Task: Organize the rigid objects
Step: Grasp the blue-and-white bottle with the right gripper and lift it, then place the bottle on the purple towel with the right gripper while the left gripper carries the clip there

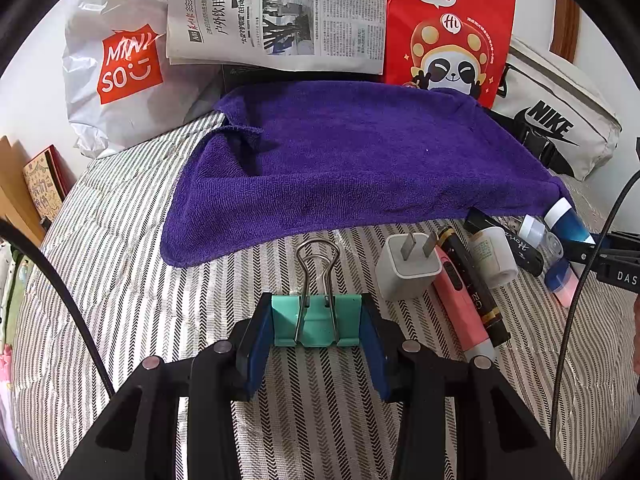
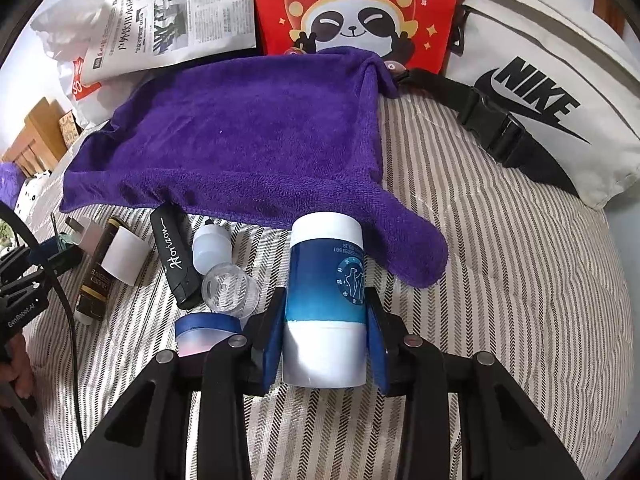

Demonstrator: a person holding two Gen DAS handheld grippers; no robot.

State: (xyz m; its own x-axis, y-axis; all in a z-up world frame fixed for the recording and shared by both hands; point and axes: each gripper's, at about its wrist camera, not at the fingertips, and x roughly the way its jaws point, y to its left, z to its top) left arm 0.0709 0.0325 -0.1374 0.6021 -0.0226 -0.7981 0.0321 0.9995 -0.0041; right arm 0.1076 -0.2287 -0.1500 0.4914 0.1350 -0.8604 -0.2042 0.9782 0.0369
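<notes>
Obs. 1: teal binder clip (image 1: 316,320) sits clamped between the blue pads of the left gripper (image 1: 316,326), wire handles pointing forward and up, over the striped bedcover (image 1: 120,280). Whether the clip touches the cover, I cannot tell.

Obs. 2: right gripper (image 2: 325,344) is closed on a blue-and-white bottle (image 2: 326,300), pads pressing both flanks of the lower body. White cap end points away toward the purple towel (image 2: 240,140); bottle lies along the fingers (printed label reads upside down from here).

Obs. 3: remaining small items form a row along the towel's near edge. From the left wrist view: white plug adapter (image 1: 406,266) prongs up, just beside a pink pen-like device (image 1: 460,300), a black-and-gold tube (image 1: 472,280) lying against it, then a white cylinder (image 1: 494,258), a black case marked "Horizon" (image 2: 176,256) and a small clear bottle (image 2: 218,264). Items touch or overlap; exact stacking is unclear.

Obs. 4: towel is spread flat mid-bed, one corner trailing to the right of the held bottle.

Obs. 5: behind the towel, leaning upright: folded newspaper (image 1: 276,12), red panda-print bag (image 1: 448,28), white Miniso bag (image 1: 120,64). A white Nike waist pack (image 2: 552,92) with black buckle strap lies to the right.
</notes>
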